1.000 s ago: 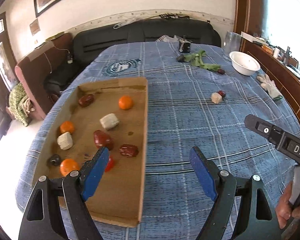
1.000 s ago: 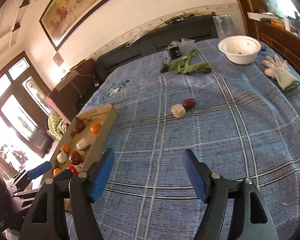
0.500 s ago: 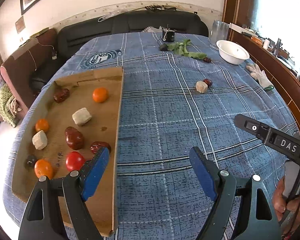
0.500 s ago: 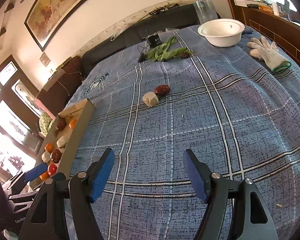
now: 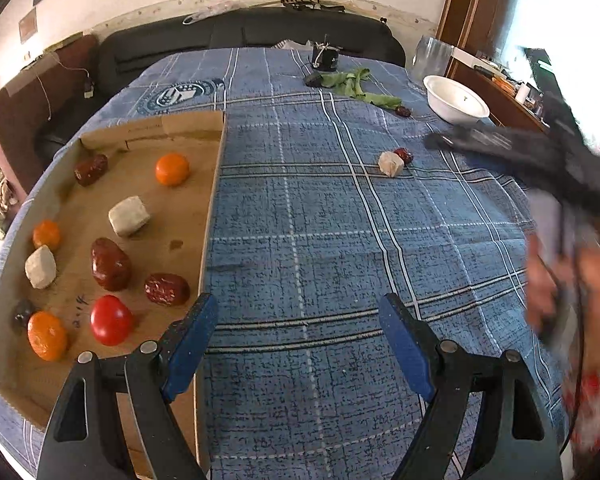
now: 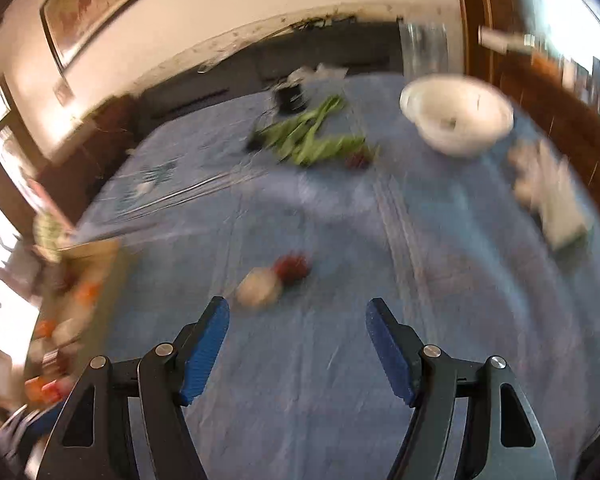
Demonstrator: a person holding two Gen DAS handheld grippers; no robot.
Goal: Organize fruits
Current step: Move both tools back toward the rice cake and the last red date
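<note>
The pale lump (image 6: 259, 287) and red date (image 6: 291, 266) touching it on the table (image 6: 440, 280), just ahead of the empty, wide-apart right claw (image 6: 297, 346), look light and firm, best pinched across their middles; the left claw (image 5: 298, 350) is likewise apart and empty.

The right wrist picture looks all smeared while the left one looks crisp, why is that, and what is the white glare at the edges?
Right wrist view: motion blur smears the white bowl and greens; only its own gripper stays sharp. Left wrist view: the cardboard tray and fruit are crisp, only the right gripper is blurred; window light overexposes the right edge. Both bend straight lines, being fisheye.
</note>
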